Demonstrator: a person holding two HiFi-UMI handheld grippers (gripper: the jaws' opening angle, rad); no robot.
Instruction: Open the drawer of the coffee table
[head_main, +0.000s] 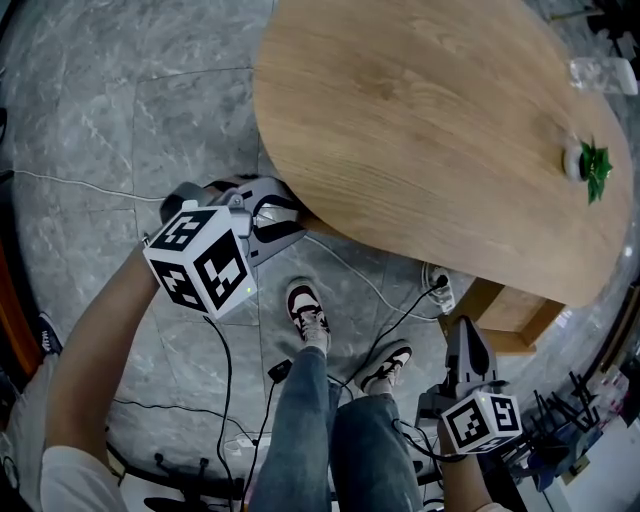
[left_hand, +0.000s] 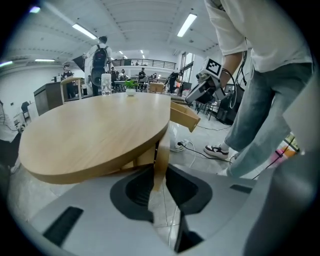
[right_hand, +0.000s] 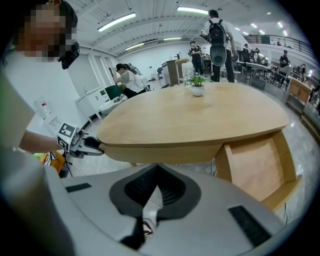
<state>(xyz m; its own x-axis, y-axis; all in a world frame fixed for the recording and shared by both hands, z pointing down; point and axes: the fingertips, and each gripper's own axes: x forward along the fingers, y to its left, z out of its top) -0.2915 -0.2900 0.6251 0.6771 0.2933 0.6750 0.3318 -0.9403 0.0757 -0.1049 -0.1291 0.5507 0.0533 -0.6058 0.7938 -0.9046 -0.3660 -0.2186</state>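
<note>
Jutting out from under the right-hand end of the oval wooden bench (head_main: 420, 110), the drawer (head_main: 505, 312) stands open, a shallow box of the same warm honey-coloured wood as the top. The right gripper view looks into it: a pale, smooth plywood floor framed by thicker side walls and a front wall at the low right (right_hand: 260, 165), tucked just below the thick rounded edge of the bench. From the left gripper view it shows across the room as a short wooden block (left_hand: 185, 116) poking out past the far rim. The right tongs (head_main: 466, 340) hang just beside the drawer, pointing steeply down, with their dark ribbed pads pressed together and nothing between them (right_hand: 156, 172); the drawer lies off to their right, clear of the pads. The left tongs (head_main: 275, 213) reach in under the opposite, left rim of the bench, standing narrow and clamped on a thin upright wooden board (left_hand: 161, 160) that hangs below the top; the board runs down between the two dark pads (left_hand: 159, 172). A small potted plant (head_main: 590, 168) sits on the bench near its far end. The person stands between the two tongs in blue jeans and dark-and-white shoes (head_main: 308, 310) on a grey marbled floor (head_main: 130, 110), where black and white cables trail to a power strip (head_main: 440, 287) near the drawer.
</note>
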